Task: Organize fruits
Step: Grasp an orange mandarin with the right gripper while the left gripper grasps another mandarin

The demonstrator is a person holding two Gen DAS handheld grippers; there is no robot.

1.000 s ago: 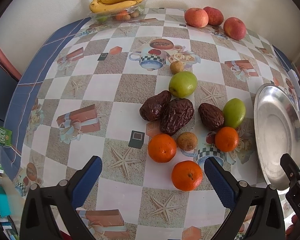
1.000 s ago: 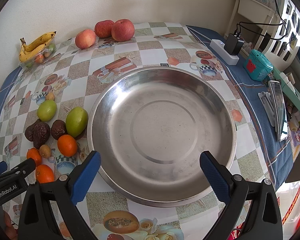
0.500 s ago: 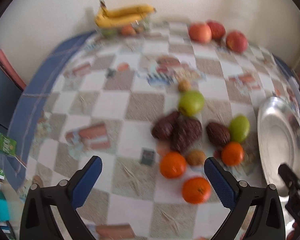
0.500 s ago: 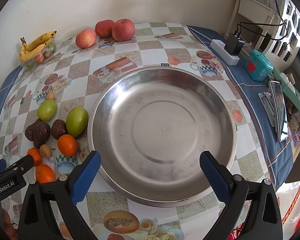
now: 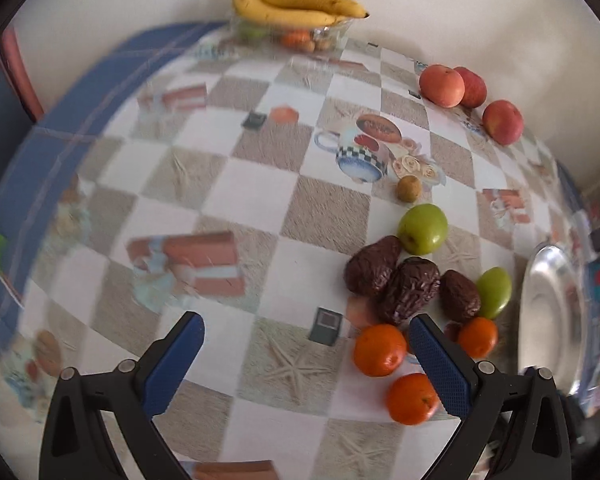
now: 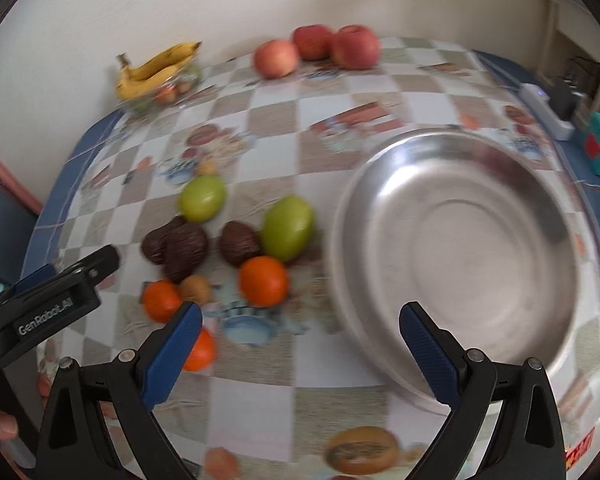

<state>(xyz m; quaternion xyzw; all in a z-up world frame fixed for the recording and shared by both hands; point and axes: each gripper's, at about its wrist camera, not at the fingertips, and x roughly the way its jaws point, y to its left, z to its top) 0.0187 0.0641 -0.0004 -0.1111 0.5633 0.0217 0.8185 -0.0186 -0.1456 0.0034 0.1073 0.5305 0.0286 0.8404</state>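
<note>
left claw (image 5: pixel 306 364): wide, holding nothing, over surface (image 5: pixel 260 184) | right claw (image 6: pixel 300 350): wide, holding nothing | steel bowl (image 6: pixel 456 384): bare | oranges (image 6: pixel 263 281), green fruits (image 6: pixel 287 227), dark dates (image 6: pixel 239 243): clustered just left of steel bowl | apples (image 6: pixel 355 47), bananas (image 6: pixel 156 68): beyond steel bowl by wall

Worktop (image 5: pixel 236 196) has a checkered printed cloth with a blue border. Lying on it: three oranges (image 5: pixel 379 350), three dark wrinkled fruits (image 5: pixel 414 286), two green fruits (image 5: pixel 423 229) and two small brown ones (image 5: pixel 409 188), all clustered near a steel bowl (image 6: pixel 460 256). Three apples (image 5: pixel 442 85) sit at the far edge. Bananas (image 5: pixel 296 8) lie over a clear dish (image 5: pixel 328 36) by the wall.
</note>
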